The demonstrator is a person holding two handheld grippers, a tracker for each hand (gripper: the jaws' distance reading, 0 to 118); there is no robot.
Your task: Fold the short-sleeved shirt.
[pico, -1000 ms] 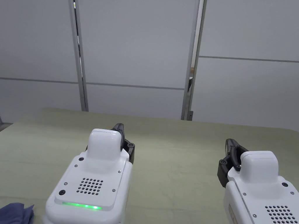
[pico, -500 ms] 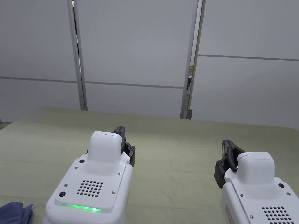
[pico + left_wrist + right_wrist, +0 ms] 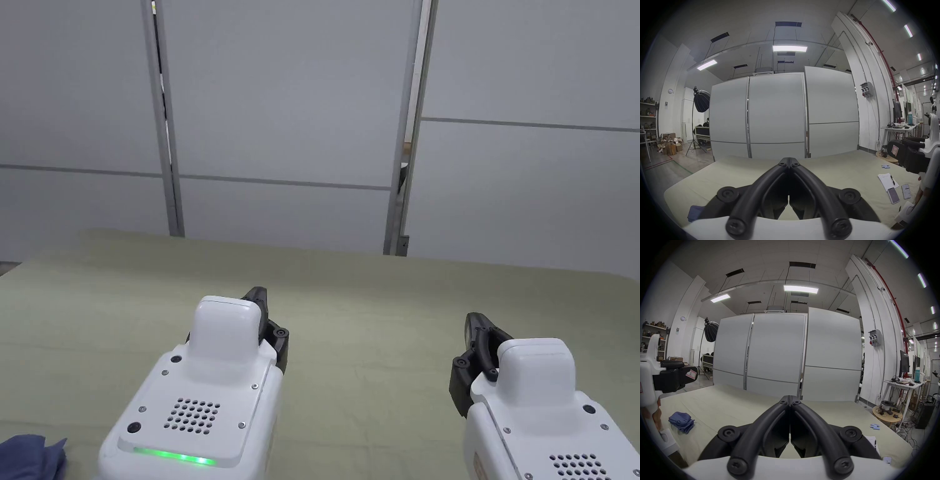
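One shirt (image 3: pixel 681 419), blue, bunched on the green table (image 3: pixel 375 300): lower left of the right gripper view, bottom-left corner in head view, left of and apart from both tongs. Two tongs: left gripper (image 3: pixel 789 162) and right gripper (image 3: pixel 790 400), each with jaws pressed together, tips meeting, holding nothing. Left gripper view adds two phones (image 3: pixel 899 194), a paper with pen (image 3: pixel 887 181) at lower right.

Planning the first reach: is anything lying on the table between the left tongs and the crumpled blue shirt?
Nothing visible does. The shirt lies bunched on the bare green table, to the left of the shut left tongs. The phones and paper lie far off on the right side.
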